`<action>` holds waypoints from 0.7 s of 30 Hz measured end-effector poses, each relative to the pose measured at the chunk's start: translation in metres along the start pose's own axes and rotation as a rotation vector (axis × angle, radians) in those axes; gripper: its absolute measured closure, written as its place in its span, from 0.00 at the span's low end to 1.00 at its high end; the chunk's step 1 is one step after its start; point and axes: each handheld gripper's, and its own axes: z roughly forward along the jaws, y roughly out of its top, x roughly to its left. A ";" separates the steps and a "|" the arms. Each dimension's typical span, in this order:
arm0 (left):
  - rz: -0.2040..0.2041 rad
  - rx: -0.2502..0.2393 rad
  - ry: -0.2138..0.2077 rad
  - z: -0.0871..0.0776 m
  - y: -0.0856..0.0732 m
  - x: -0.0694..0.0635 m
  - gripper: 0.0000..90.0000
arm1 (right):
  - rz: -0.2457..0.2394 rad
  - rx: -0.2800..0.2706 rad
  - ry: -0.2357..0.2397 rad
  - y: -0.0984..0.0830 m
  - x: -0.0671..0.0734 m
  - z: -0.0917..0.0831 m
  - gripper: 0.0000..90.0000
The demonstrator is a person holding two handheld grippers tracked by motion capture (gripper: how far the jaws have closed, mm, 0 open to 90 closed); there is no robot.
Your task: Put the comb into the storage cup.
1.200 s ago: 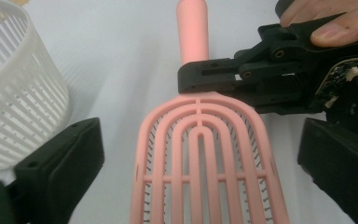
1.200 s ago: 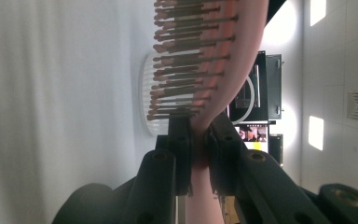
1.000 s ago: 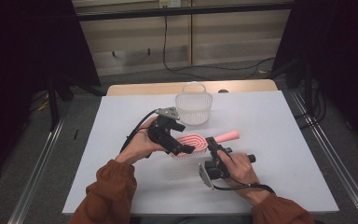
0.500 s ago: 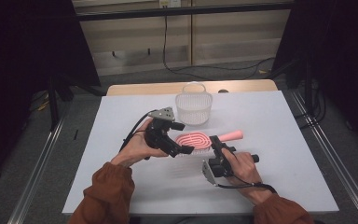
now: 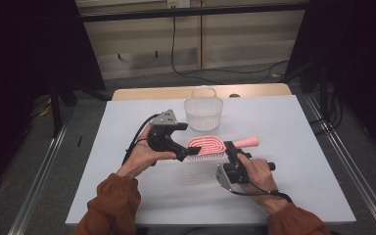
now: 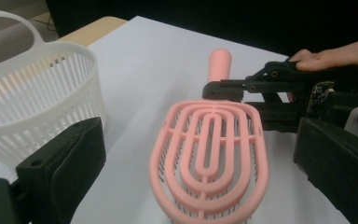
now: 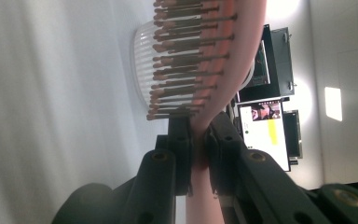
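A pink hairbrush (image 5: 205, 145) hangs just above the white table (image 5: 293, 122), bristles down and handle pointing right. My right gripper (image 5: 230, 147) is shut on its neck, and the right gripper view has both jaws pressed on the pink neck (image 7: 199, 140) below the bristles (image 7: 191, 51). My left gripper (image 5: 186, 154) stands open at the far tip of the brush head. In the left gripper view its jaws stand wide on either side of the head (image 6: 209, 158) without touching it, and the right gripper (image 6: 242, 88) clamps the handle end beyond.
A white slatted basket (image 5: 203, 115) with a hoop handle stands just behind the brush, close to the left gripper; it is also in the left gripper view (image 6: 37, 107) and right gripper view (image 7: 142, 65). Metal rails run along both table sides.
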 end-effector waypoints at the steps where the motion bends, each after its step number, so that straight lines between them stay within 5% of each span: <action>1: 0.009 0.000 0.007 -0.002 0.000 0.000 0.03 | 0.013 0.006 0.000 -0.001 0.000 0.000 0.91; 11: 0.051 -0.026 0.047 -0.008 -0.002 -0.002 0.03 | 0.054 0.005 0.016 -0.005 -0.002 0.002 0.91; 21: 0.054 -0.082 0.090 -0.018 -0.009 0.000 0.04 | 0.150 0.015 0.039 -0.011 -0.008 0.003 0.91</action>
